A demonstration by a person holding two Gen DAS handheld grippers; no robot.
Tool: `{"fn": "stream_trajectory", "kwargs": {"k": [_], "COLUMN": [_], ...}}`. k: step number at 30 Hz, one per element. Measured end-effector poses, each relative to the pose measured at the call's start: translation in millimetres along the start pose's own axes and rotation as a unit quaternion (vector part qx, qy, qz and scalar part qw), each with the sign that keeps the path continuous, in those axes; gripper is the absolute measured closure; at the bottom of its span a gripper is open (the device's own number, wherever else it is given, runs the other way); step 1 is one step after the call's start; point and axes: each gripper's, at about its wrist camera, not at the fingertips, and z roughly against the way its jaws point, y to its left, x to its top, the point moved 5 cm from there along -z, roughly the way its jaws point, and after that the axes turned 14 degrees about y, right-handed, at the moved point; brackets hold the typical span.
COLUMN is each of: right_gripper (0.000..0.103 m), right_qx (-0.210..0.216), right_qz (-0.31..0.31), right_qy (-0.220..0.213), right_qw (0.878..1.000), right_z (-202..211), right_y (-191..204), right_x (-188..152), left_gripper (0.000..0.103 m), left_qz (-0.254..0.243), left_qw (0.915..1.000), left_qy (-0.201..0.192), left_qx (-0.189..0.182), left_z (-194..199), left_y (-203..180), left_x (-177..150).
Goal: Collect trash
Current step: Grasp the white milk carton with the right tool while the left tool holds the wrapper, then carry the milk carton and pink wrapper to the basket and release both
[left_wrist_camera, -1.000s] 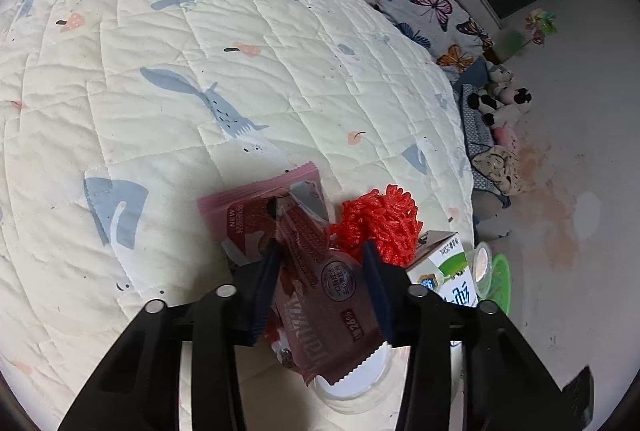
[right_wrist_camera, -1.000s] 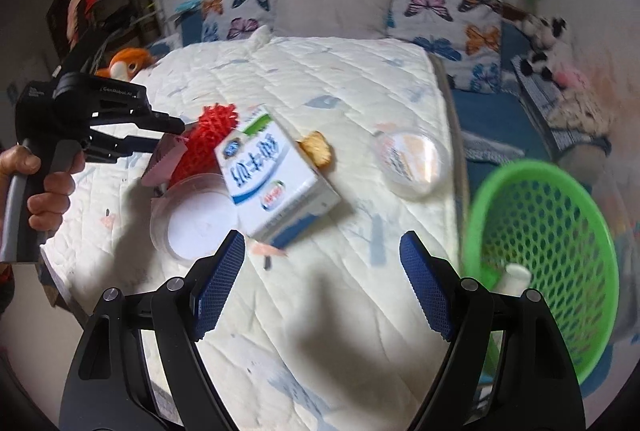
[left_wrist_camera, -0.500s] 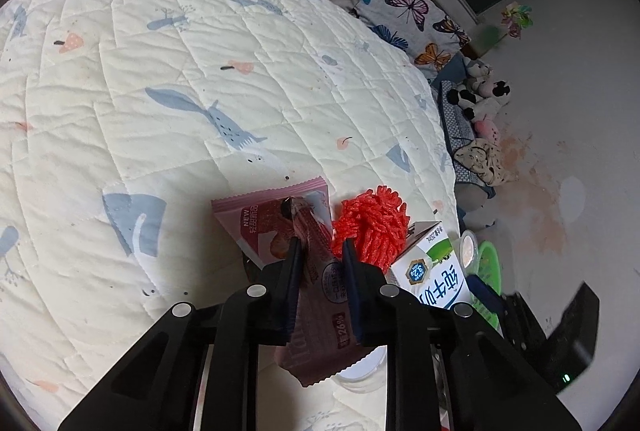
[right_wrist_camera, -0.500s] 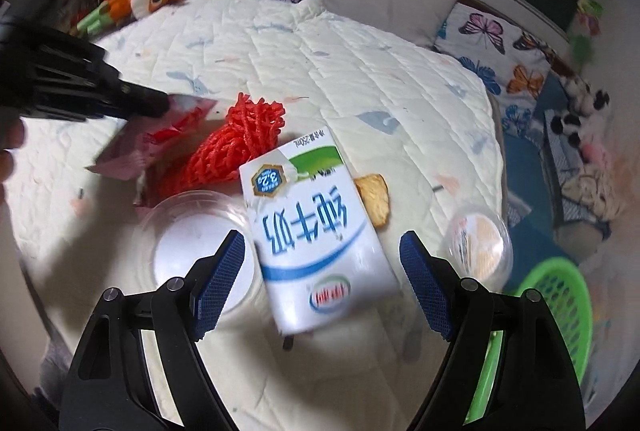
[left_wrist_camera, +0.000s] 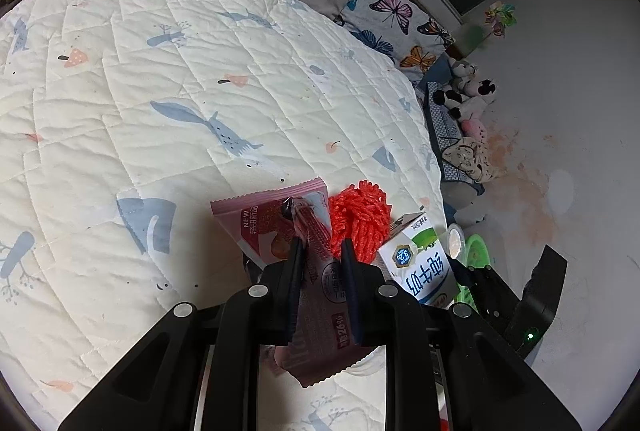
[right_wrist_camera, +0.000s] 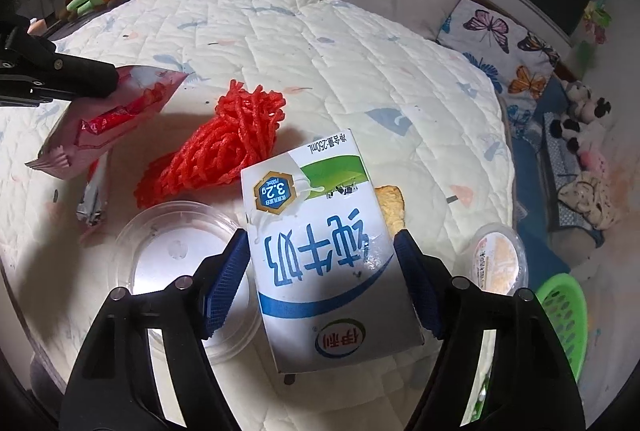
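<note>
My left gripper is shut on a pink snack wrapper and holds it lifted off the quilt; the wrapper also shows in the right wrist view. A second pink wrapper lies under it. My right gripper is open, its blue pads on either side of a white milk carton lying on the bed. The carton also shows in the left wrist view. A red mesh net lies between wrapper and carton.
A clear plastic lid lies left of the carton, a cracker behind it, a sealed cup to the right. A green basket stands on the floor at the bed's right edge. Plush toys lie beside the bed.
My left gripper has closed on the pink wrapper and raised it. My right gripper has moved in from the basket side and now straddles the milk carton.
</note>
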Motion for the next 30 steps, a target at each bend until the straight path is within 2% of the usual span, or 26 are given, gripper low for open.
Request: {"fn": "stream_trajectory", "kwargs": {"k": [13, 21, 30], "right_gripper": [0.030, 0.030, 0.030], "right_qx": [0.048, 0.096, 0.076], "right_qz": [-0.065, -0.118, -0.160], "right_qy": [-0.045, -0.076, -0.092], "right_qw": [0.996, 0.985, 0.980], "right_z": [48, 82, 104], "right_y": [-15, -38, -74], "right_x": [-32, -63, -93], "left_gripper": [0.084, 0.084, 0.084], "left_qz": [-0.046, -0.089, -0.129], "left_qw": [0.9988, 0.9959, 0.9916], "left_qy": [-0.004, -0.014, -0.010], "left_qx": [-0.014, -0.007, -0.002], "left_z": [17, 26, 25], "left_y": [-39, -80, -123], "left_x": [-17, -30, -39]}}
